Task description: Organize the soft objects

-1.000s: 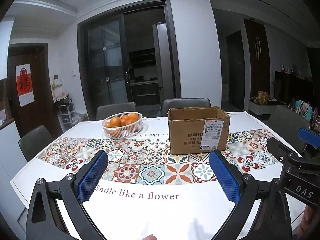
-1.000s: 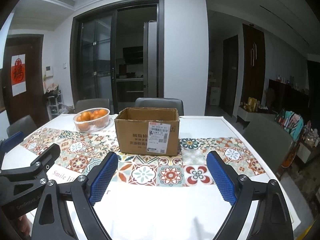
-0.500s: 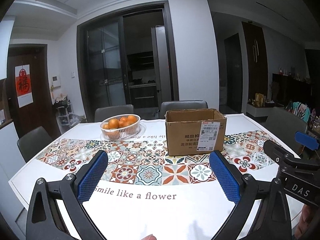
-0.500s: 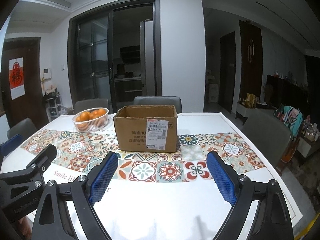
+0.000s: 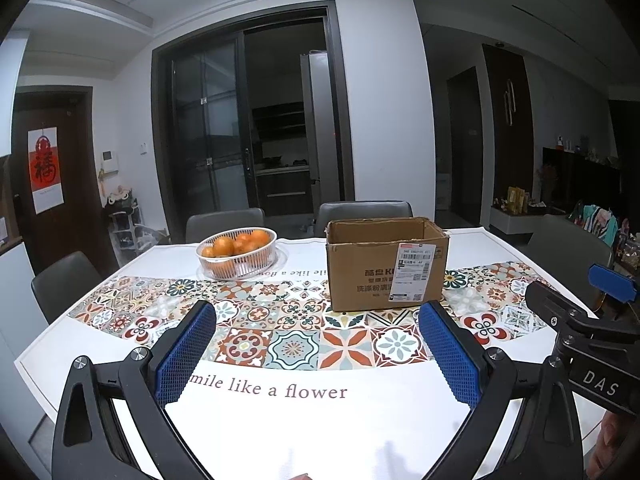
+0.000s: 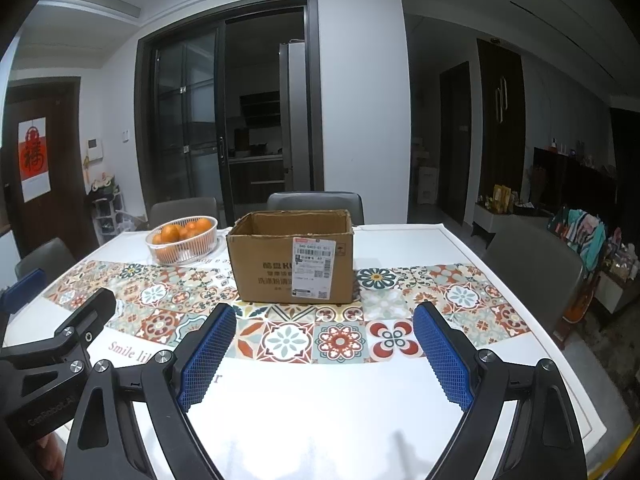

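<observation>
An open brown cardboard box (image 5: 384,268) (image 6: 292,264) with a white shipping label stands on the patterned runner in the middle of the table. What is inside it is hidden from here. No soft object shows in either view. My left gripper (image 5: 316,310) is open over the near white part of the table, with nothing between its blue pads (image 5: 184,356). My right gripper (image 6: 324,309) is likewise open and empty, in front of the box. Each gripper shows at the edge of the other's view, right gripper (image 5: 580,320) and left gripper (image 6: 60,340).
A white basket of oranges (image 5: 237,252) (image 6: 182,238) stands left of the box at the back. The white table (image 5: 320,432) carries a tiled runner and printed words. Grey chairs (image 5: 364,212) (image 6: 532,264) surround it. Its right edge (image 6: 560,360) is close.
My left gripper has drifted slightly, so the box sits a little further left in its view. The right gripper has kept still. Both jaws kept their width.
</observation>
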Tool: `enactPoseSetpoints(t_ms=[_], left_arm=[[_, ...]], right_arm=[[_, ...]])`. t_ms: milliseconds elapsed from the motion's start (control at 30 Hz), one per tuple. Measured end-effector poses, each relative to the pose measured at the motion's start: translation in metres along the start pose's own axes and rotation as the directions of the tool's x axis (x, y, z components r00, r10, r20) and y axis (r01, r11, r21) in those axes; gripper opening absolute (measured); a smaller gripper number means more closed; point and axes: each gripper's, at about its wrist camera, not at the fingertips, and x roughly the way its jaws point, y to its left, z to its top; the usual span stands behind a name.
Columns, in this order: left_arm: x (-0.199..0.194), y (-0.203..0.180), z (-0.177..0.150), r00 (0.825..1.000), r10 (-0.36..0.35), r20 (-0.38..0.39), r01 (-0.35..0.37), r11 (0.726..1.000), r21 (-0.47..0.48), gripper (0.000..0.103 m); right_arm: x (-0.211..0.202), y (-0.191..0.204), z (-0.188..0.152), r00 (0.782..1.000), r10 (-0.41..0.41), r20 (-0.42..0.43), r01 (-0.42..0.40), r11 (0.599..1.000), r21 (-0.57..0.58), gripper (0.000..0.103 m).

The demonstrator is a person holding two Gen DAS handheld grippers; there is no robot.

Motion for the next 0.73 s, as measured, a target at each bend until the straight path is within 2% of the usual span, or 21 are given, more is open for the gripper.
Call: enactPoseSetpoints(t_ms=[733], left_arm=[[0.0061, 0.0008, -0.0001, 1.0, -0.006, -0.017, 0.006, 1.0, -0.001, 0.103]], right_arm=[[0.0014, -0.0017, -0.0057, 1.0, -0.002, -0.016, 0.002, 1.0, 0.009, 0.092]])
